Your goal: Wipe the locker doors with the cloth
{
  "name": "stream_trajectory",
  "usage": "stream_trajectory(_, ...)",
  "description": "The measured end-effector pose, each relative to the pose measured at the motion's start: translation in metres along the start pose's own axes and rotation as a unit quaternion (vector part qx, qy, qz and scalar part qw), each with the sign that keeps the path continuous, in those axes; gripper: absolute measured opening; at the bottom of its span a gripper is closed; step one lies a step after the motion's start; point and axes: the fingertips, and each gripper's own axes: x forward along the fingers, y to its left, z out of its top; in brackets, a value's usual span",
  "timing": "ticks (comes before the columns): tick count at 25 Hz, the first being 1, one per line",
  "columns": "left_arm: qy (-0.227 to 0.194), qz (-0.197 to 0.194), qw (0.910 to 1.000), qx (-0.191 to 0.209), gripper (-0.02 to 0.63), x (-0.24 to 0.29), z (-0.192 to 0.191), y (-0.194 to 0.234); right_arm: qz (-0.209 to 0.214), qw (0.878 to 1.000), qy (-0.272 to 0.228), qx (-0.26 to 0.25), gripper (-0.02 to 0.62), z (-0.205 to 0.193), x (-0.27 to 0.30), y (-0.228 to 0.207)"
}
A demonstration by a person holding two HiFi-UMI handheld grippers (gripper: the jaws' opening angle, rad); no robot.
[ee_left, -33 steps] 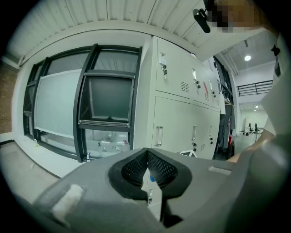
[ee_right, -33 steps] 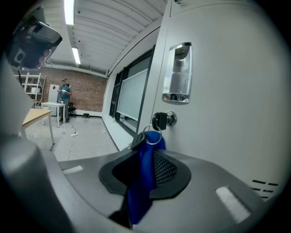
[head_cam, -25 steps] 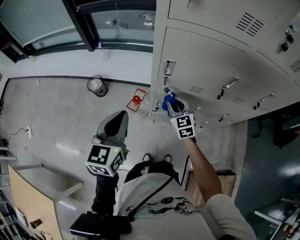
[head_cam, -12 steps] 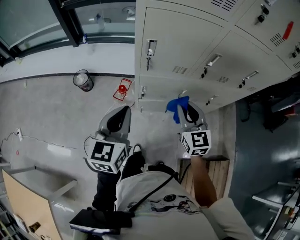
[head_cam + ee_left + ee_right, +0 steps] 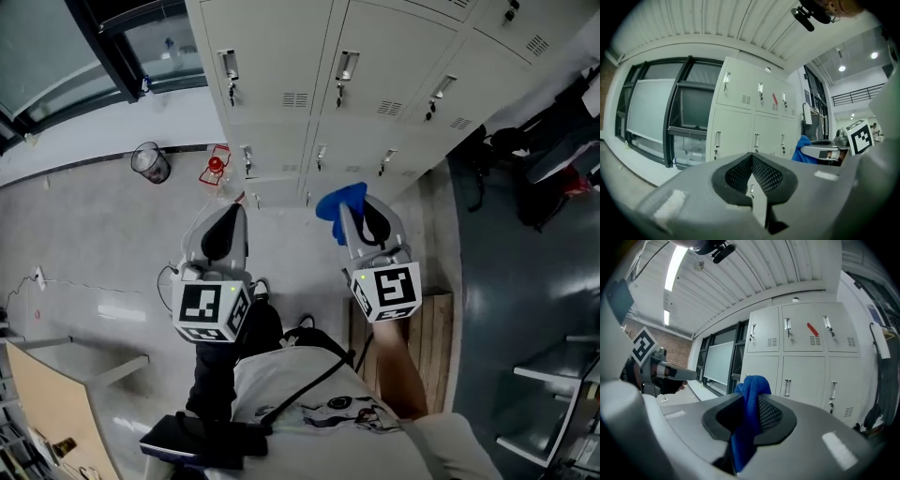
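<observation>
The blue cloth (image 5: 749, 399) is pinched between the jaws of my right gripper (image 5: 356, 217). A bunched tuft pokes out past the tips, held short of the locker doors (image 5: 281, 47) and not touching them. To wipe well, I judge I should lay that tuft flat against a door, press lightly, and steer around the handles (image 5: 228, 66). My left gripper (image 5: 752, 164) has its jaws pressed together on nothing, also short of the lockers.

The cloth (image 5: 750, 390) sits between the jaws of the right gripper (image 5: 354, 214) and pokes out past their tips. The lockers (image 5: 375, 56) stand ahead of both pairs of jaws — well apart. The left gripper (image 5: 228, 212) is just beside, on the left.
</observation>
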Motion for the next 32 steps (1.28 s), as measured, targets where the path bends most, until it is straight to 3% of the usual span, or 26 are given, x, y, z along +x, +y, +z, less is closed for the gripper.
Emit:
stream_trajectory(3,-0.005,0.001,0.9997,0.025,-0.008,-0.009,-0.003,-0.017,-0.026,1.000,0.000,0.009,0.064,-0.005,-0.036,-0.009)
stream_trajectory(7,0.004,0.007,0.9995,0.029,-0.008,-0.017,-0.018,-0.011,-0.073,0.997,0.006,0.031,0.063,-0.021,-0.070,-0.024)
stream_trajectory(12,-0.008,-0.008,0.9994,0.033,-0.008,-0.023,-0.005,-0.005,-0.110,0.993,-0.005,0.036,0.061,-0.009,-0.081,-0.030)
stream_trajectory(32,-0.021,-0.012,0.9991,0.035,-0.008,-0.031,0.014,0.008,-0.085,0.996,-0.037,0.018,0.060,0.026,-0.055,-0.005)
